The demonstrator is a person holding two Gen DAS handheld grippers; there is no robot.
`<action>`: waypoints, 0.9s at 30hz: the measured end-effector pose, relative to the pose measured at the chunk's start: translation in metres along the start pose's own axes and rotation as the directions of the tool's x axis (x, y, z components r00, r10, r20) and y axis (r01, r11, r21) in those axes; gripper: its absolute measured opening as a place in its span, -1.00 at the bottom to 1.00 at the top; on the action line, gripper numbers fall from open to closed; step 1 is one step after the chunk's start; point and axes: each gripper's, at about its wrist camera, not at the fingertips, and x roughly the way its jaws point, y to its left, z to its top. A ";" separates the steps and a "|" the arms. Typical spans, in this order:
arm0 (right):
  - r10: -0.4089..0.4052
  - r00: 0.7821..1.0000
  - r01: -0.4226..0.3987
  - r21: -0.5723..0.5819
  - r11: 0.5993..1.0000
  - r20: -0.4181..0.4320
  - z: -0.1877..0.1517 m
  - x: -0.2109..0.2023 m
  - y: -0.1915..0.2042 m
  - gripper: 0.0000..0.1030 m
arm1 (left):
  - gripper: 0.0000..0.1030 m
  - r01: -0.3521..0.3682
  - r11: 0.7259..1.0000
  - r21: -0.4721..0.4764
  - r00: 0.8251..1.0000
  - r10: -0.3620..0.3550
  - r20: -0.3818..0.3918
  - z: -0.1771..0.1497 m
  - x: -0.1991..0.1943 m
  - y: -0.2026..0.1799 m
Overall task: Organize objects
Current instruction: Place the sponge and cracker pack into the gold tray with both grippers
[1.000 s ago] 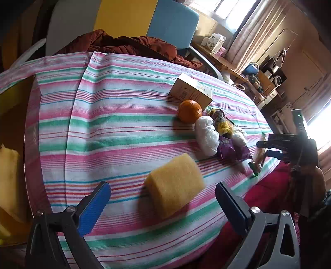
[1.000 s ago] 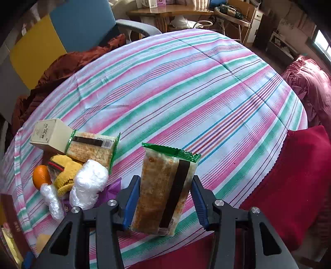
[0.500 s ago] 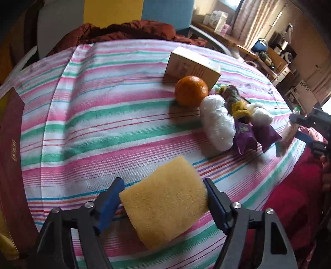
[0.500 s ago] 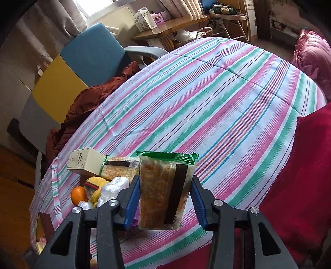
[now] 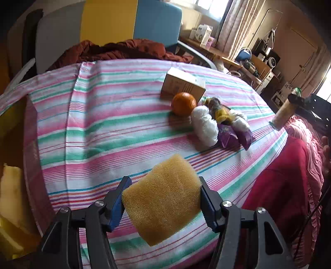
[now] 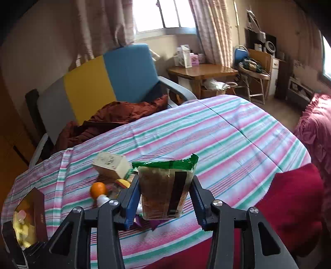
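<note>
Daylight enters from the window (image 6: 163, 16), which is overexposed; both fisheye views bend strongly and have dark corners.

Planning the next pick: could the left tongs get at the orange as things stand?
Probably not yet: the left tongs are shut on the yellow sponge, so nothing can be gripped. The path over the striped cloth to the orange looks free.
</note>
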 end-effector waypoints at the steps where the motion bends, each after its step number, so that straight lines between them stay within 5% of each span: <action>1: 0.038 0.999 -0.038 -0.018 0.999 -0.006 0.000 -0.001 0.012 -0.09 | 0.24 0.004 1.000 0.001 1.000 -0.004 0.017 -0.001 -0.008 0.001; 7: 0.239 0.966 -0.248 -0.092 0.964 -0.102 -0.011 0.018 0.090 -0.09 | 0.24 -0.017 1.000 -0.009 0.991 0.018 0.130 -0.007 -0.062 0.019; 14: 0.423 0.872 -0.467 -0.161 0.870 -0.246 -0.033 0.028 0.189 -0.09 | 0.24 -0.070 0.983 -0.170 0.972 0.106 0.208 -0.022 -0.116 0.089; 21: 0.523 0.760 -0.624 -0.212 0.752 -0.385 -0.055 0.038 0.296 -0.09 | 0.25 -0.167 0.911 -0.376 0.941 0.261 0.215 -0.057 -0.155 0.174; 27: 0.491 0.693 -0.686 -0.272 0.675 -0.528 -0.091 0.059 0.391 -0.09 | 0.25 -0.201 0.849 -0.489 0.926 0.328 0.189 -0.082 -0.168 0.225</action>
